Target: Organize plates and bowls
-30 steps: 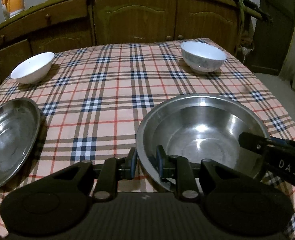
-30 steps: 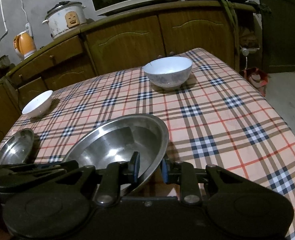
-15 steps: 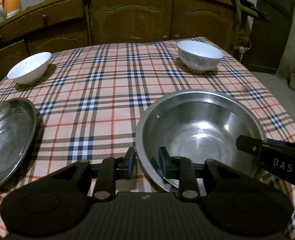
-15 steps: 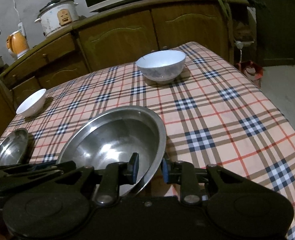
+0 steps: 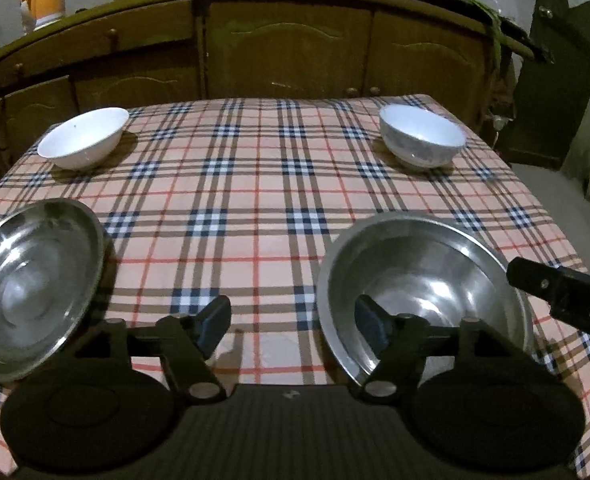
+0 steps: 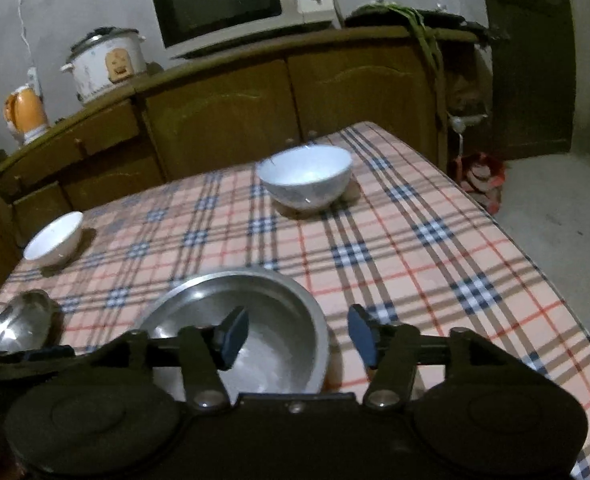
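A large steel bowl [image 5: 435, 280] [image 6: 255, 292] sits on the plaid tablecloth [image 5: 255, 200] at the near side. My left gripper [image 5: 293, 326] straddles its left rim, one finger inside the bowl and one outside. The jaws are opening and the pads stand off the metal. My right gripper [image 6: 298, 336] straddles the right rim the same way, jaws opening, nothing pressed. A steel plate [image 5: 31, 284] [image 6: 19, 324] lies at the near left. A plain white bowl [image 5: 83, 138] [image 6: 53, 240] stands far left and a patterned white bowl [image 5: 421, 136] [image 6: 307, 178] far right.
Brown wooden cabinets [image 5: 287, 48] run behind the table. On them stand a microwave [image 6: 235, 4], a rice cooker [image 6: 107, 62] and an orange kettle [image 6: 25, 114]. The table's right edge drops to the bare floor [image 6: 555, 220] beside a dark door [image 6: 531, 52].
Both grippers were shut on the steel bowl's rim. Their jaws have now spread wide and let go of it, and the bowl rests on the cloth.
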